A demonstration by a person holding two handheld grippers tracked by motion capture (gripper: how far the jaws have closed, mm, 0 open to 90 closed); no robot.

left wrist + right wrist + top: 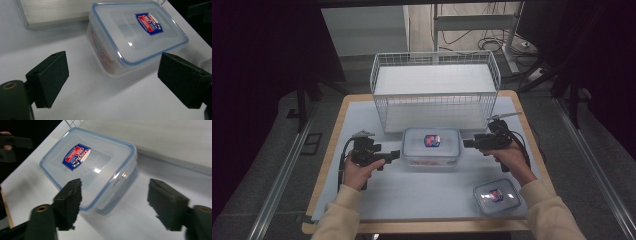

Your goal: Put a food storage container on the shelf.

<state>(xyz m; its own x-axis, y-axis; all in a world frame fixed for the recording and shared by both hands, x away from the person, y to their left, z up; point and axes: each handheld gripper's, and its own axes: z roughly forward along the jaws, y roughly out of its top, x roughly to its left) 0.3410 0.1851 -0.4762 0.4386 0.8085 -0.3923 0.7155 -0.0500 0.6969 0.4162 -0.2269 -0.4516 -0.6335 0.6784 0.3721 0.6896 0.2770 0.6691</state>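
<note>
A clear plastic box with a blue-rimmed lid and a red and blue label (431, 145) (136, 32) (90, 167) sits on the table in front of the wire basket. My left gripper (395, 155) (113, 82) is open just off the box's left side, with only the tabletop between its jaws. My right gripper (466, 143) (113, 205) is open at the box's right side; its jaws stand wide around the near corner of the box without pressing on it.
A white wire basket (435, 91) stands at the back of the table, right behind the box. A second lidded box (496, 196) lies near the front right edge, under the right forearm. The table's front left is bare.
</note>
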